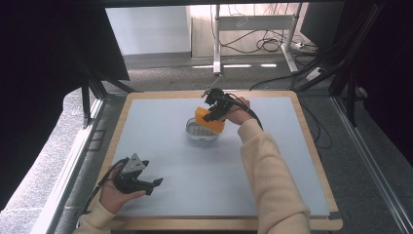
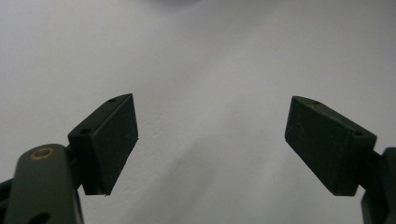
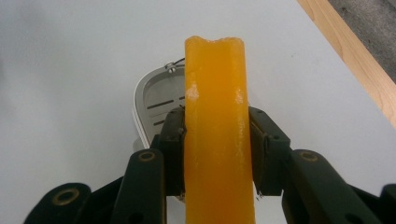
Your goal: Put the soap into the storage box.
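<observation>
Grey matting covered the table (image 1: 292,161); toward its far middle the right gripper (image 1: 214,113) clenched an orange sponge (image 1: 208,120) above a metal soap dish (image 1: 200,131). Near left, the left gripper (image 1: 155,183) rested released. Tilted so, the sponge might catch the dish's rim and tip it.

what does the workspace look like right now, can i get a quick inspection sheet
surface: pale table top with a wooden rim, bare apart from the job's things
job's things: orange block held above a metal dish
clutter: nothing seen
grippers: right gripper shut on the orange block; left gripper open, nothing between its jaws, low over the table
cables: one trails from each gripper; more lie on the floor behind
surroundings: dark frame, grey floor, desk legs beyond
</observation>
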Demonstrator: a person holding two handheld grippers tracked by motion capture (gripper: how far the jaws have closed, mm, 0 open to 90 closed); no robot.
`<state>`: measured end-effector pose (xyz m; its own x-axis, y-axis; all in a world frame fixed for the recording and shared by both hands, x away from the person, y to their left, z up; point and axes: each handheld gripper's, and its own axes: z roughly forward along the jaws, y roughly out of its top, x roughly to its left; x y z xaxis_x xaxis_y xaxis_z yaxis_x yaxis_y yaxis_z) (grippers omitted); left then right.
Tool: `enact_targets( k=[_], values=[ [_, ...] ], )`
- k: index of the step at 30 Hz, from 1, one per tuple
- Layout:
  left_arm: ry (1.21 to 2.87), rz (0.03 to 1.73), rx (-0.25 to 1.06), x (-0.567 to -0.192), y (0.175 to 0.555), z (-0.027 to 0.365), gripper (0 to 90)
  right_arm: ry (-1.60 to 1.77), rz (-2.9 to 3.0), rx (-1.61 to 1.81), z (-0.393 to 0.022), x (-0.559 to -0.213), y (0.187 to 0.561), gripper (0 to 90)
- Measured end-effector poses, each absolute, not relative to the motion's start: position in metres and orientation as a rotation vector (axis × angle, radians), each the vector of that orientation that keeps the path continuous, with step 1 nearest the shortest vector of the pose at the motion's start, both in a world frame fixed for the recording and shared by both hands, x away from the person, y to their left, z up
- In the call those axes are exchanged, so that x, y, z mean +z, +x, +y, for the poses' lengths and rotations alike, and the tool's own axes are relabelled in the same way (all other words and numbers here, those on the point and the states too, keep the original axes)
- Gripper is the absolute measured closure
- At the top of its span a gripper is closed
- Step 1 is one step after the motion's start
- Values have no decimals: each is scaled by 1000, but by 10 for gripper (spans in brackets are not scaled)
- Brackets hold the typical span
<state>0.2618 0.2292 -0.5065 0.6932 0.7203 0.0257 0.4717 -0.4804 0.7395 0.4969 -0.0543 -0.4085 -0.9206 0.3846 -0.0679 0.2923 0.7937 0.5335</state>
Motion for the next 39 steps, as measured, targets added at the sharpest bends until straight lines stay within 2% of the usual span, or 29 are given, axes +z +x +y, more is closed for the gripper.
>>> enact_targets(
  k=[23, 39],
  values=[
    [2164, 910, 437, -506, 262, 231, 178, 347, 2875, 801, -34, -415, 510, 617],
    [2157, 912, 438, -506, 261, 231, 177, 313, 2940, 747, -28, -434, 521, 617]
  ],
)
